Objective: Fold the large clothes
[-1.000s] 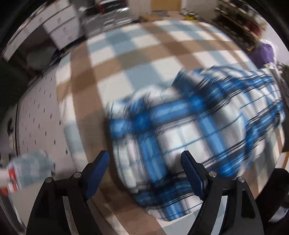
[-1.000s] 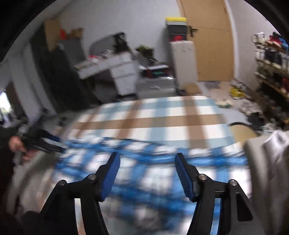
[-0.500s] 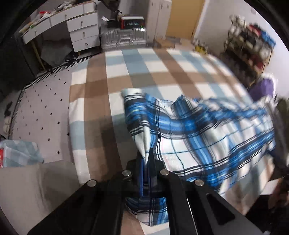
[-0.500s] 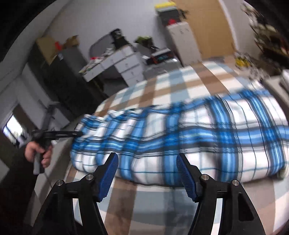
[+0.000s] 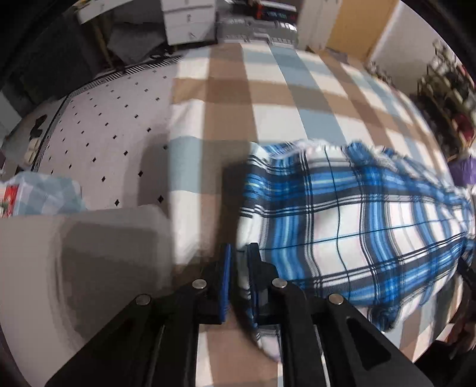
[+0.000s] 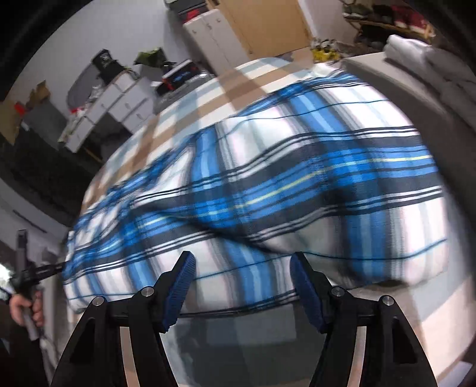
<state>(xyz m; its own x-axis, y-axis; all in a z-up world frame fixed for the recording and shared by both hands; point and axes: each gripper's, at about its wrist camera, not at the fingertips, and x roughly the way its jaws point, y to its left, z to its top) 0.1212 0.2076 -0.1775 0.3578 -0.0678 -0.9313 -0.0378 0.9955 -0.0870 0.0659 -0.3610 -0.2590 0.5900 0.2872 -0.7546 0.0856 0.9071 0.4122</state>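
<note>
Left wrist: dotted rug (image 5: pixel 98 125) beside checked bedspread (image 5: pixel 267 98).

My left wrist camera sits just behind my left tool (image 5: pixel 238 282), looking steeply down along its fingers, close over the near edge of the blue plaid garment (image 5: pixel 342 226) on the checked bed (image 5: pixel 267 104); patterned floor (image 5: pixel 104 134) lies at nine o'clock. My right wrist camera looks from behind my right tool (image 6: pixel 242 285), less steeply, across the same garment (image 6: pixel 267 178) toward the drawers (image 6: pixel 119 110) at ten o'clock. Both views share garment, bed and drawers (image 5: pixel 187 20). The right view catches my left hand (image 6: pixel 26 306) at eight o'clock.
</note>
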